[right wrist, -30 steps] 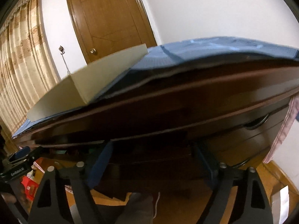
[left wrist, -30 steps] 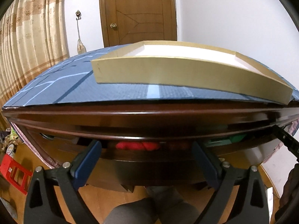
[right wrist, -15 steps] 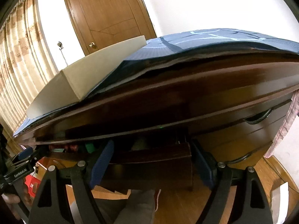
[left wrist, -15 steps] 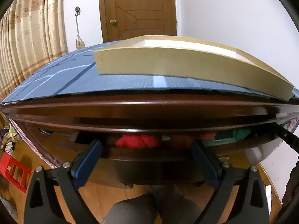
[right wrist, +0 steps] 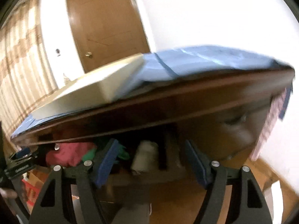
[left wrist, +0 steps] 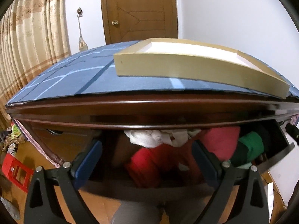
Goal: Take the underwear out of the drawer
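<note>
The dark wooden drawer point(left wrist: 149, 188) under the desk top stands pulled out. Inside lie folded clothes: a red piece point(left wrist: 151, 160), a white bundle point(left wrist: 149, 138), a pink-red piece point(left wrist: 222, 140) and a green piece point(left wrist: 250, 143). My left gripper point(left wrist: 147, 158) is open and empty, its blue pads on either side of the red piece, just in front of the drawer. My right gripper point(right wrist: 151, 160) is open and empty in front of the drawer's right part, where a white roll point(right wrist: 143, 155), red cloth point(right wrist: 69, 153) and green cloth point(right wrist: 89, 155) show. The right wrist view is blurred.
A shallow beige tray point(left wrist: 186, 67) lies on the blue mat point(left wrist: 74, 80) on the desk top. The desk's overhanging edge point(left wrist: 130, 112) hangs just above the drawer. Side drawers with handles point(right wrist: 235, 121), a door point(left wrist: 138, 11), curtains point(left wrist: 28, 37) and a red crate point(left wrist: 16, 169) surround.
The drawer has slid out much further toward me, showing its clothes. Both grippers pulled back and rose a little; the right one is moving, blurring its view.
</note>
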Available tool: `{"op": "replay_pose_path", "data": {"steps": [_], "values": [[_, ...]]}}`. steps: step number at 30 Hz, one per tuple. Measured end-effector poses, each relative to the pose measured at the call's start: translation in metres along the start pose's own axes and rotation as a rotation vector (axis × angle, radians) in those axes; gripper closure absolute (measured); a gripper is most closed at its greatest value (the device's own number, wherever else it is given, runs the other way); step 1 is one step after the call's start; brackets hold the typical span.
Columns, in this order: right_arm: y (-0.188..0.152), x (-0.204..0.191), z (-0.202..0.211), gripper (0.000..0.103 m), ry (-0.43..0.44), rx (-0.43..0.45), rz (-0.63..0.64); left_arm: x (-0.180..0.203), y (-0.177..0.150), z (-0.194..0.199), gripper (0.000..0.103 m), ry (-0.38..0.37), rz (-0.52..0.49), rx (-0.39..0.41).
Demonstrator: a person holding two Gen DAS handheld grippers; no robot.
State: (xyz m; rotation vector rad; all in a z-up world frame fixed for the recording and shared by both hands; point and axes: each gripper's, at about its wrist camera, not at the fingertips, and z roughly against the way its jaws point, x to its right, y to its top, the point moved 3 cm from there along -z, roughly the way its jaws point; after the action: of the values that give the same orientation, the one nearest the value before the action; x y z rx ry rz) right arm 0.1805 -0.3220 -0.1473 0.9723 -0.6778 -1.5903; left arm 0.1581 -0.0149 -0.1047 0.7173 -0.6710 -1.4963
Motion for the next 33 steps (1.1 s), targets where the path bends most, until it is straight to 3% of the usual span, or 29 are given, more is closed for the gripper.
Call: {"op": "replay_pose_path", "data": {"steps": [2, 4, 6, 13, 17, 23, 33], "values": [[-0.001, -0.018, -0.009, 0.051, 0.017, -0.038, 0.050, 0.000, -0.002, -0.001, 0.006, -0.004, -0.006, -0.005], [-0.005, -0.025, -0.023, 0.057, 0.044, -0.110, 0.037, -0.001, -0.006, -0.002, 0.006, 0.005, -0.024, -0.014], [-0.011, -0.026, -0.030, 0.058, 0.053, -0.152, 0.003, -0.002, -0.007, -0.004, 0.006, 0.006, -0.032, -0.024], [-0.026, -0.040, -0.023, 0.058, -0.005, -0.151, 0.077, -0.003, -0.017, -0.007, 0.006, 0.012, -0.068, -0.062], [-0.031, -0.047, -0.031, 0.058, -0.088, -0.166, 0.199, -0.006, -0.022, -0.004, 0.006, -0.005, -0.056, -0.067], [-0.031, -0.044, -0.027, 0.058, -0.076, -0.212, 0.185, -0.011, -0.025, -0.005, 0.005, -0.032, -0.023, -0.100], [-0.037, -0.035, -0.014, 0.058, -0.090, -0.237, 0.182, -0.009, -0.033, 0.008, 0.005, -0.027, -0.063, -0.100]]}}
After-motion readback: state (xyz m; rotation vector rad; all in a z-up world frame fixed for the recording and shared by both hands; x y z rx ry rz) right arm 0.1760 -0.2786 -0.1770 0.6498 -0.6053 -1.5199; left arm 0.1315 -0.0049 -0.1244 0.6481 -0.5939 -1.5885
